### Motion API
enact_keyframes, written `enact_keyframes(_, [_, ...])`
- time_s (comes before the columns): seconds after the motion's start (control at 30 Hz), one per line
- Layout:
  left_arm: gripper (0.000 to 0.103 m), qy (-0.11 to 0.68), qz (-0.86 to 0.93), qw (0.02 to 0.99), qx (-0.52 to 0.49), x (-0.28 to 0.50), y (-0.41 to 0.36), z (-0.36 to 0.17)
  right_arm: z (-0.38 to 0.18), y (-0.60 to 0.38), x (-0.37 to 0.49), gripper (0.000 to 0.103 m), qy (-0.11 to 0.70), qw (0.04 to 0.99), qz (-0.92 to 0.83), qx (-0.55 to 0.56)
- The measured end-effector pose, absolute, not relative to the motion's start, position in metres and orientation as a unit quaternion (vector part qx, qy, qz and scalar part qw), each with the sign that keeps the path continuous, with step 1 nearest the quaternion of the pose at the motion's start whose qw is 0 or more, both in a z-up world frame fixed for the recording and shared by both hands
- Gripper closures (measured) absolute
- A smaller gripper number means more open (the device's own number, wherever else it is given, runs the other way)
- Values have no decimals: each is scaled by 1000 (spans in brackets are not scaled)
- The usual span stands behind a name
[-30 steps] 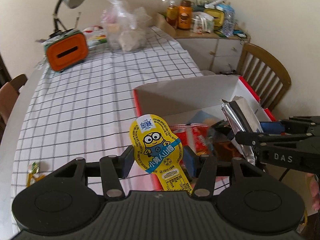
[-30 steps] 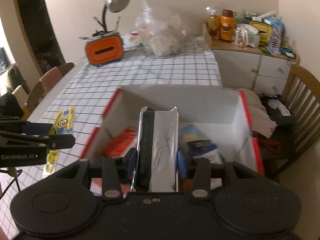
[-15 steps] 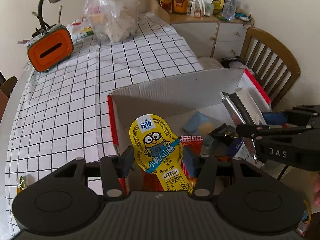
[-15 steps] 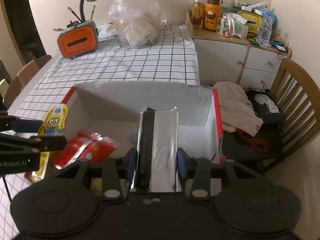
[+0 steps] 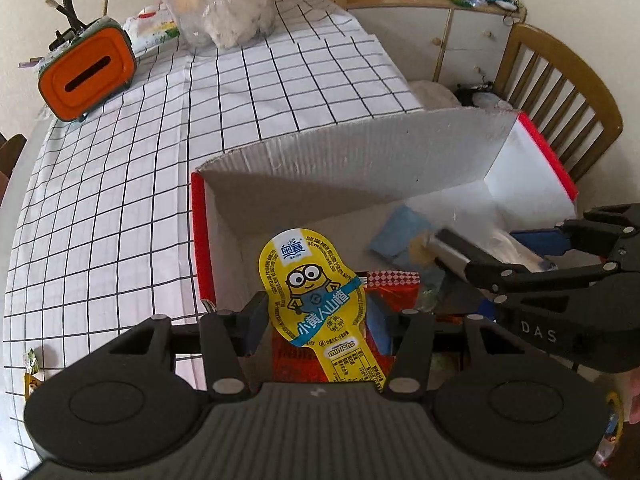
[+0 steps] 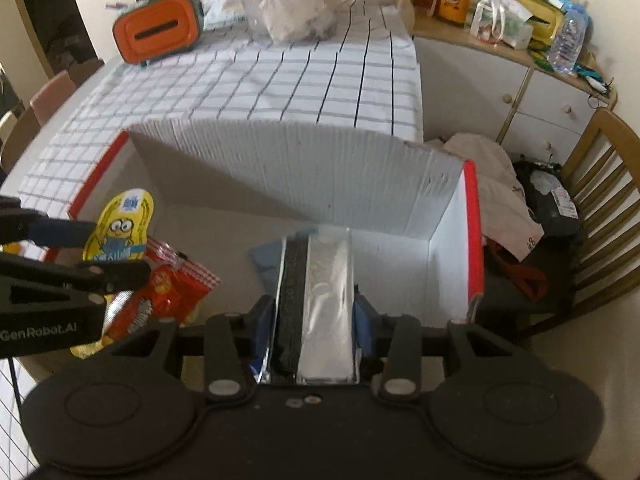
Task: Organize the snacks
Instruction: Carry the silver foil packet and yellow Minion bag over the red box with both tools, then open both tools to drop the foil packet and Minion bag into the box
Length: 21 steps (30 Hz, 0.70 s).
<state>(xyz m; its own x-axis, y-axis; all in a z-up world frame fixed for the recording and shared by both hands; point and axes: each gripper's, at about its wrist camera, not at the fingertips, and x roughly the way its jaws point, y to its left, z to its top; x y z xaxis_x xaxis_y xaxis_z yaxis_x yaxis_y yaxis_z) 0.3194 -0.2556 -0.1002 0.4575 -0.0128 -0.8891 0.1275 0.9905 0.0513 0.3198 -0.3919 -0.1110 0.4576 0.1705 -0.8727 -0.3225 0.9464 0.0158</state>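
while the left gripper [image 5: 316,316] stays clamped on the yellow snack pack [image 5: 316,300] and the right gripper [image 6: 314,316] on the silver pouch [image 6: 320,304], both hang upright over the open box [image 6: 472,232], so each release is straight down.

Left view bright, right view dimmer; fisheye-curved edges.

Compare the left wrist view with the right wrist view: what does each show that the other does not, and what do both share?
Only the left wrist view shows small snacks lying on the tablecloth at its left edge. Only the right wrist view shows the black bag on the chair. Both show the cardboard box, the yellow Minion packet in the left tongs, and the silver packet in the right tongs.
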Motion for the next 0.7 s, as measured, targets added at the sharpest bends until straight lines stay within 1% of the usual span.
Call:
enact_keyframes(0.3, [51,521,-39,851,62,321,-257,-101,-109,-392,319,62,497,853,139,-83])
enact_keyframes(0.57, [42,500,-50,863,51,307,-249,-90,-91,-400,305,61,478,863,154,-59])
enact_keyframes(0.7, [41,486,-56,871,48,295,-245,-81,-78,-400,291,60,465,867,173,-44])
